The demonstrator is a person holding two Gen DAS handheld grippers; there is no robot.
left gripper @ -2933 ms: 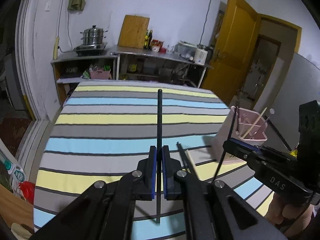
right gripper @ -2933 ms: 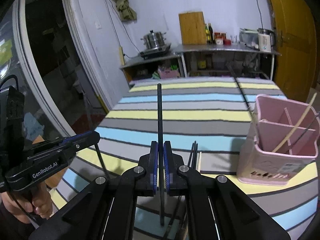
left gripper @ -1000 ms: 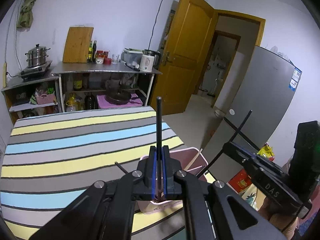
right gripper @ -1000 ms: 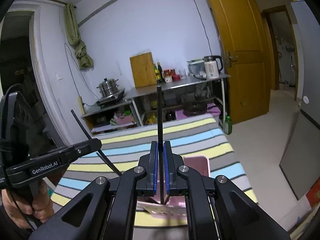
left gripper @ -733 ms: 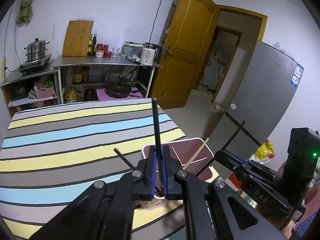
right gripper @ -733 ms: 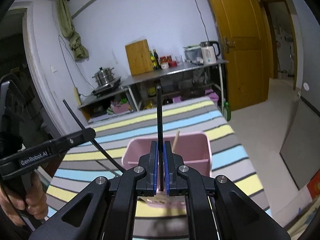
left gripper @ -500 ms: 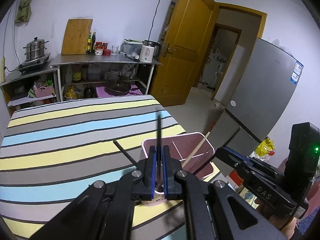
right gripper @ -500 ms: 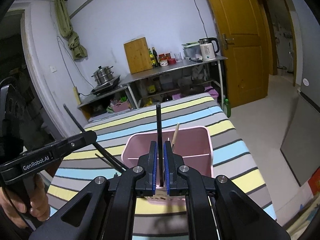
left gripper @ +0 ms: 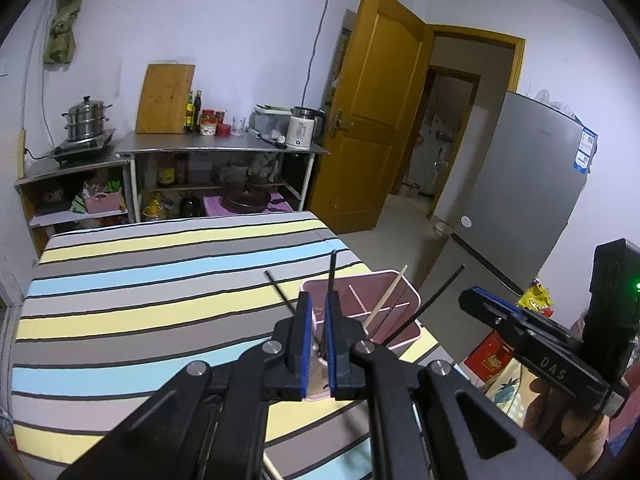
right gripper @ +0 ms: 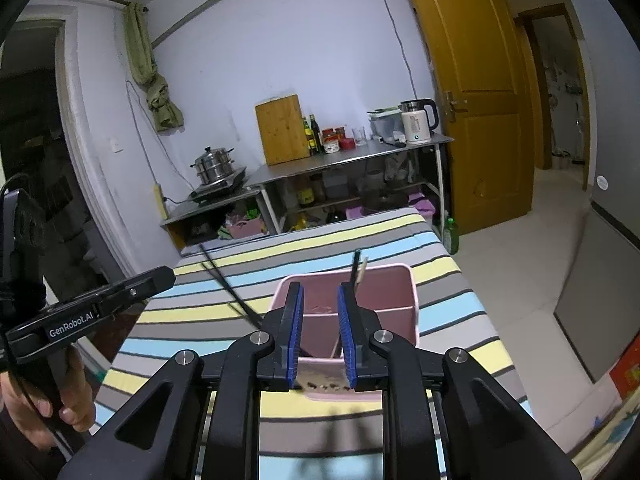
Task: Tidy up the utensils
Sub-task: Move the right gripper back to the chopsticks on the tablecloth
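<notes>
The task is in its middle part. In the pink holder (left gripper: 414, 334), which stands at the near right edge of the striped bench (left gripper: 140, 300), a wooden chopstick (left gripper: 386, 298) and a leaning black chopstick (left gripper: 280, 290) are already inside.

The right gripper (right gripper: 320, 320) is directly over the holder. Its jaws have just been opening and now stand apart with nothing pressed between them. The second black chopstick (right gripper: 355, 266) rises from the holder just beside one pad, so I judge it as delivered.

The left gripper (left gripper: 317, 320) is also above the holder. Its jaws are almost together and, as far as this view shows, they clamp the black chopstick (left gripper: 331, 272), which stands upright over the holder. This one is not released yet.

What looks like a pale stick (left gripper: 272, 468) lies on the bench on the near side of the holder, so probably more utensils wait.
</notes>
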